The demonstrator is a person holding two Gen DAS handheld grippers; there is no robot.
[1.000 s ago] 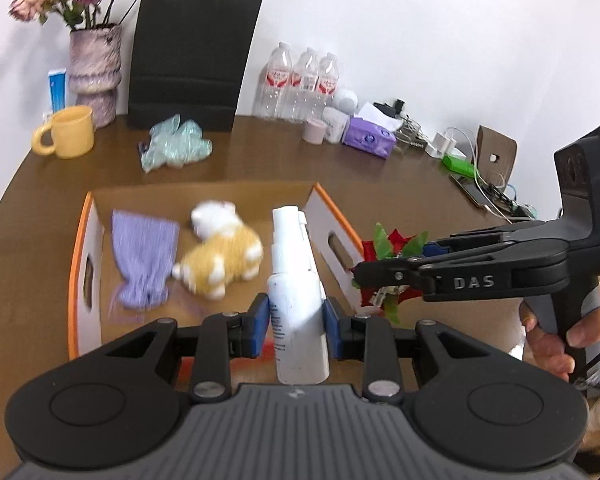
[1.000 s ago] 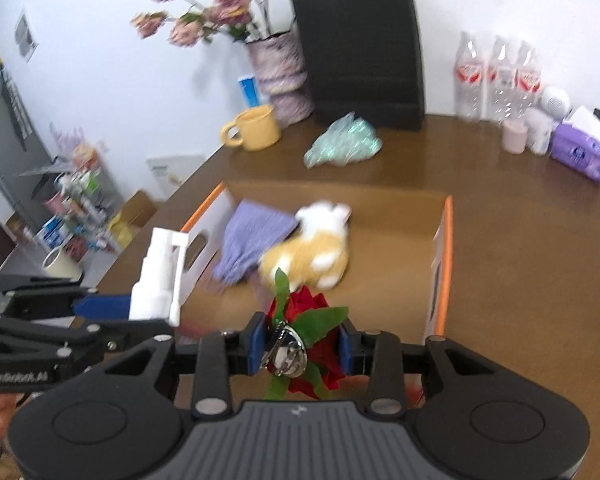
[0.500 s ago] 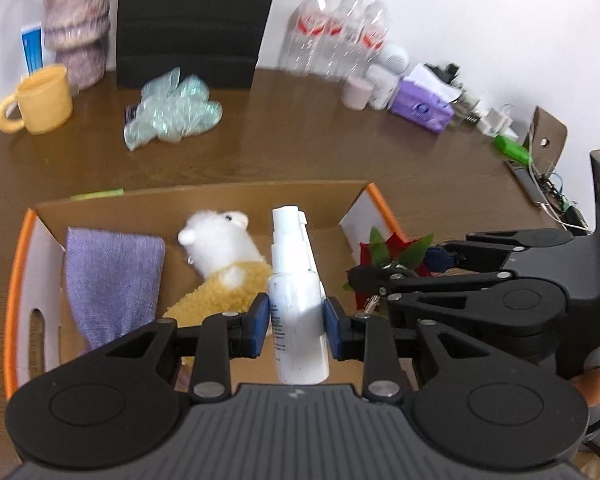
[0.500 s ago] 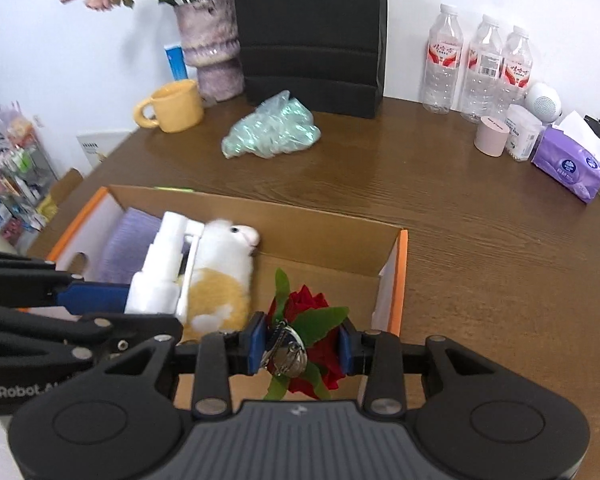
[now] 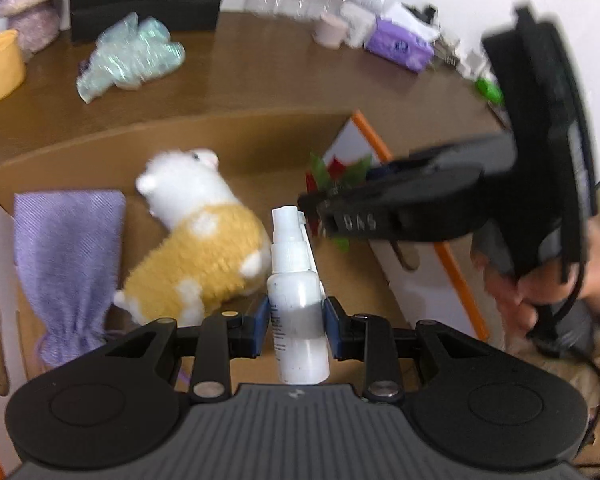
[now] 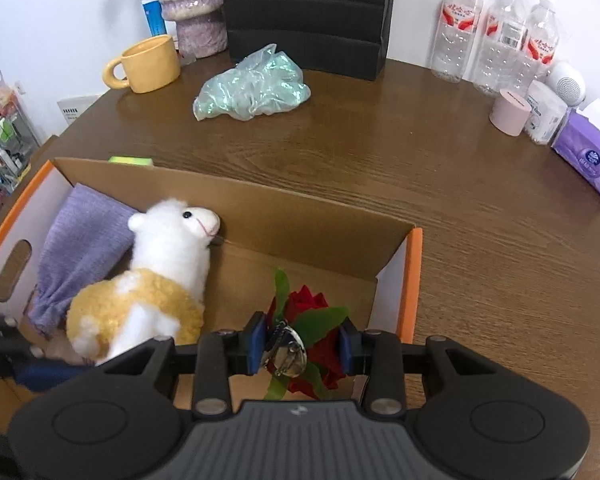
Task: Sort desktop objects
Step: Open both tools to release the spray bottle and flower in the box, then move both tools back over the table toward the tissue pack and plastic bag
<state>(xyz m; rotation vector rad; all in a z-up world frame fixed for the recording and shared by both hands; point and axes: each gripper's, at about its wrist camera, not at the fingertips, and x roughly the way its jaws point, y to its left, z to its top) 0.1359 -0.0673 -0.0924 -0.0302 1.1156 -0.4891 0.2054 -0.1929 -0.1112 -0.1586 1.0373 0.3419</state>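
Observation:
My left gripper (image 5: 294, 322) is shut on a white spray bottle (image 5: 296, 300) and holds it over the near part of the cardboard box (image 5: 256, 140). My right gripper (image 6: 302, 346) is shut on a red fabric rose with green leaves and a metal clip (image 6: 308, 332), over the box's right end (image 6: 410, 280). It also shows in the left wrist view (image 5: 420, 200), close to the bottle's nozzle. Inside the box lie a plush alpaca (image 6: 156, 280) (image 5: 204, 256) and a purple cloth pouch (image 6: 80, 248) (image 5: 68, 256).
On the brown table (image 6: 480, 200) beyond the box lie a crumpled iridescent bag (image 6: 256, 84), a yellow mug (image 6: 148, 64), a black paper bag (image 6: 308, 12), a vase (image 6: 192, 4), water bottles (image 6: 500, 32), a pink cup (image 6: 510, 112) and purple tissues (image 6: 592, 160).
Both grippers have moved forward and down over the box with their objects still held. The right gripper has come nearer to the left one's bottle.

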